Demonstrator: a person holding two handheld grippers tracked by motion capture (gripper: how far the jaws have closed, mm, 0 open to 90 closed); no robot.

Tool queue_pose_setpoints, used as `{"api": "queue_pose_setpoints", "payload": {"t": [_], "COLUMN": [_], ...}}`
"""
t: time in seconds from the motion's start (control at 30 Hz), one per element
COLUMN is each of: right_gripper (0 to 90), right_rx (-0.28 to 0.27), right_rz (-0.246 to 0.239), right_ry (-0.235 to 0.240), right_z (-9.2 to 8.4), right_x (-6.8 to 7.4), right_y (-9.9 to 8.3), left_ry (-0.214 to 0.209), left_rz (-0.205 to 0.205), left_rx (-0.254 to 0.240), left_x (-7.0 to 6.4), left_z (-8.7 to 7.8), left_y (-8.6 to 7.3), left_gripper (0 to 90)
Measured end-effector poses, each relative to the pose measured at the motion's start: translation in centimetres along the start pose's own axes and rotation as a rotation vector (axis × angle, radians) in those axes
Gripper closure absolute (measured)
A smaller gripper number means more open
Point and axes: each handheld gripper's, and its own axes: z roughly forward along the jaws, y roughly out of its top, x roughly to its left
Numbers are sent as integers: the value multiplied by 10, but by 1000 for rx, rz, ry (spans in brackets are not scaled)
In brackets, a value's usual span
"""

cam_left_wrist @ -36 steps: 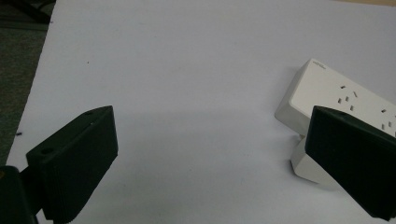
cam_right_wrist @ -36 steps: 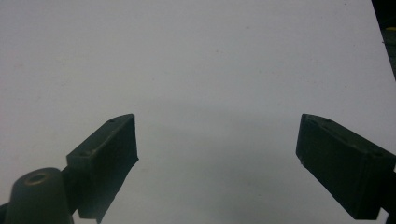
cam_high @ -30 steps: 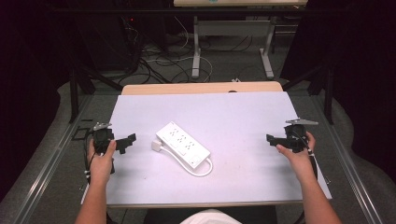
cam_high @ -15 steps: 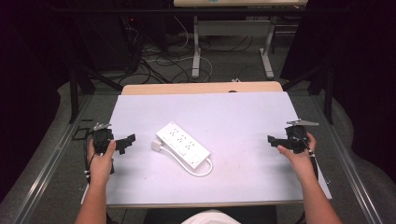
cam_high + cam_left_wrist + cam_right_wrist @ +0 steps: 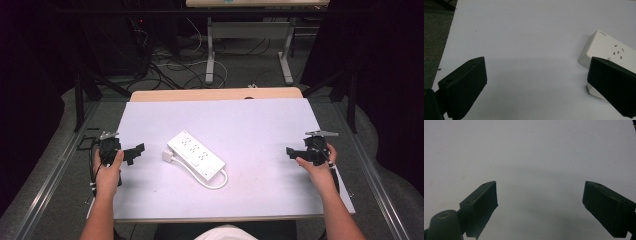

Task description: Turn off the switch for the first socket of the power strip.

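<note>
Barely anything's moved in the last second: the left gripper [image 5: 135, 152] and right gripper [image 5: 292, 152] still sit at the table's [image 5: 260, 125] edges, both spread wide, holding nothing. The power strip [image 5: 196, 155] lies untouched mid-table, nearer the left one, so work hasn't started.

Overhead light on my white table [image 5: 260, 130] — bright, even, room beyond nearly black. Soft shadows under my jaws in both gripper views; jaw edges slightly blurred. Right gripper view greyer, dimmer — grainy.
</note>
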Motion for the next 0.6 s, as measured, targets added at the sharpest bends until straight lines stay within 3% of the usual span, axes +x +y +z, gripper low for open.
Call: {"api": "queue_pose_setpoints", "payload": {"t": [0.6], "right_gripper": [118], "right_rx": [-14], "right_rz": [5], "right_ry": [-10], "right_z": [2], "right_x": [-3], "right_y": [-2], "left_ry": [5], "left_rz": [-9], "left_rx": [-9], "left_x": [2], "left_z": [2], "left_y": [-1], "left_gripper": [25]}}
